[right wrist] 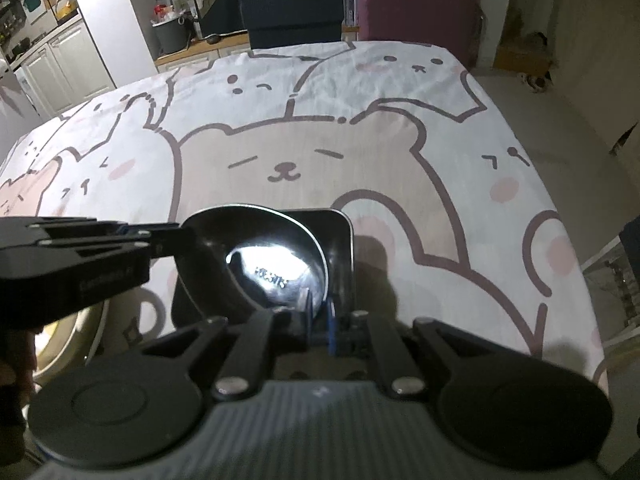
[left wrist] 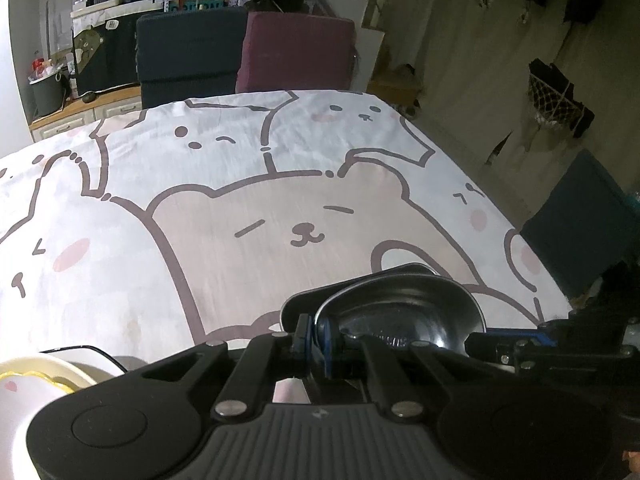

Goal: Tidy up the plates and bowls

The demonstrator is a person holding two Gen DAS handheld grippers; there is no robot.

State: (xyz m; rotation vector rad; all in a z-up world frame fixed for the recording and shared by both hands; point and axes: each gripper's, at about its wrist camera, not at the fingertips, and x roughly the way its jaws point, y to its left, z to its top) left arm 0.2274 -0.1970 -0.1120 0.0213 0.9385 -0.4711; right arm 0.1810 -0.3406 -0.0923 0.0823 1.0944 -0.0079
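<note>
A shiny steel bowl (left wrist: 400, 312) (right wrist: 256, 256) sits tilted over a black square dish (left wrist: 294, 302) (right wrist: 340, 236) on the bear-print tablecloth (left wrist: 240, 208). My left gripper (left wrist: 314, 330) is shut on the bowl's rim; in the right wrist view the left gripper (right wrist: 174, 240) reaches in from the left and meets the bowl's left edge. My right gripper (right wrist: 320, 316) pinches the bowl's near rim between its blue pads. In the left wrist view the right gripper (left wrist: 478, 340) comes in from the right edge. The bowl hides most of the dish.
A cream bowl with a yellow rim (left wrist: 36, 372) and a white plate (left wrist: 94, 354) lie at the near left; a cream dish (right wrist: 68, 340) shows under the left gripper. A navy chair (right wrist: 292, 4) and a maroon chair (right wrist: 416, 4) stand behind the table. The table's edge (right wrist: 568, 240) falls off at the right.
</note>
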